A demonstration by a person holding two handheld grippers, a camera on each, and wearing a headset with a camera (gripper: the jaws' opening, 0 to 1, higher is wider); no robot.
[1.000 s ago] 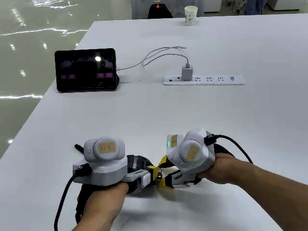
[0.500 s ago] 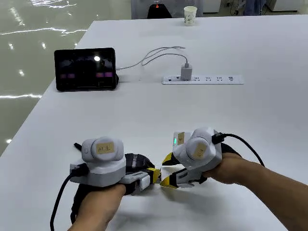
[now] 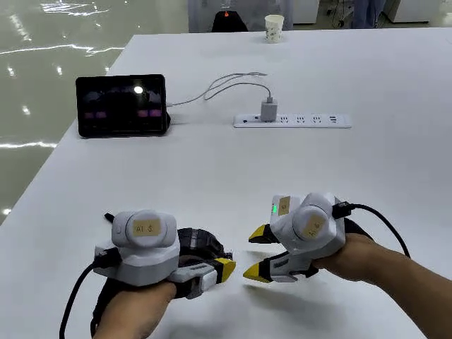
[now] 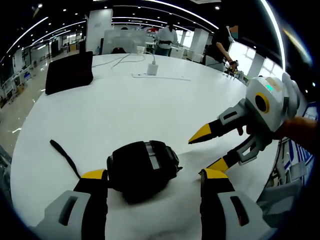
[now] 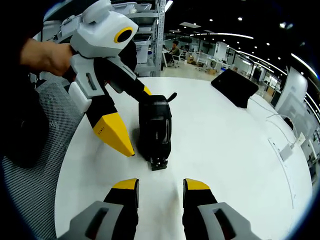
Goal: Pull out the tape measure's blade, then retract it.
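Observation:
A black tape measure [image 3: 200, 244] lies on the white table [image 3: 233, 169], its blade drawn in and its black strap [image 4: 62, 156] trailing left. My left gripper [image 3: 215, 253] is open around it. In the left gripper view the tape measure [image 4: 142, 167] sits against the left jaw, with a gap to the right jaw. My right gripper [image 3: 256, 253] is open and holds nothing, a short way right of the case. In the right gripper view the tape measure [image 5: 155, 130] lies ahead of the right gripper [image 5: 161, 185], apart from it.
A dark tablet [image 3: 121, 104] stands at the back left. A white power strip [image 3: 293, 121] with a plugged charger [image 3: 268, 109] and its cable lies behind. A paper cup [image 3: 273, 28] stands at the far edge. The table's left edge runs close by.
My right gripper has drawn back to the right, away from the tape measure, and its jaws have spread. The left gripper stays at the case. The camera has shifted slightly.

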